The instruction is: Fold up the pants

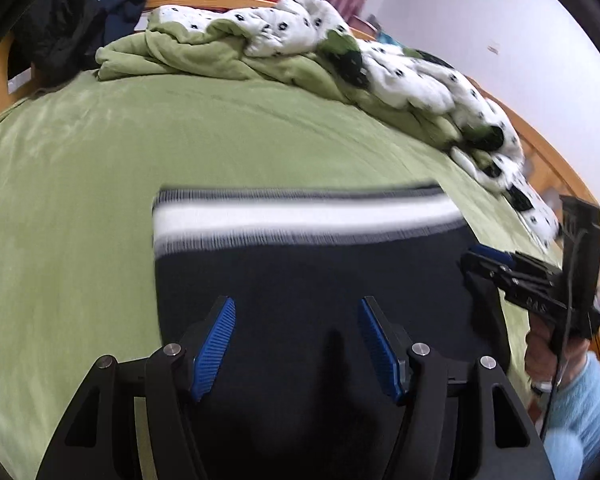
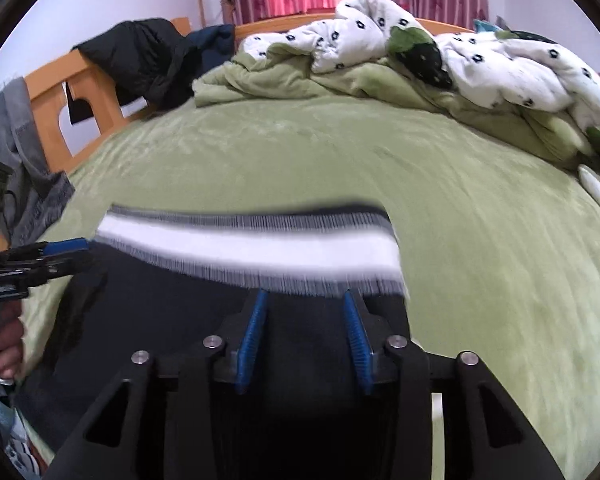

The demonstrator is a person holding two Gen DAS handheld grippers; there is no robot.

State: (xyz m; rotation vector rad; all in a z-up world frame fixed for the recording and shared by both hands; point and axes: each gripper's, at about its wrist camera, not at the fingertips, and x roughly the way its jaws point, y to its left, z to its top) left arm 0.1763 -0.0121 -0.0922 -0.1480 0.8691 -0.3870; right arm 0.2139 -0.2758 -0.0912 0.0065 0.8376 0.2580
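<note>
Dark pants (image 1: 300, 280) with striped waistband (image 1: 300, 216) on green bedsheet (image 1: 80, 200). Left gripper (image 1: 296, 344) and right gripper (image 2: 306, 336) hover, fingers spread; each should pinch an edge evenly before folding.

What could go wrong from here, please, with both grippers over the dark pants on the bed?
Both the left gripper and the right gripper have open jaws above the pants, so closing may catch only the top layer, or nothing. The striped waistband is motion-blurred; quick moves could skew the fold. A deep grab might pinch the green bedspread.
</note>
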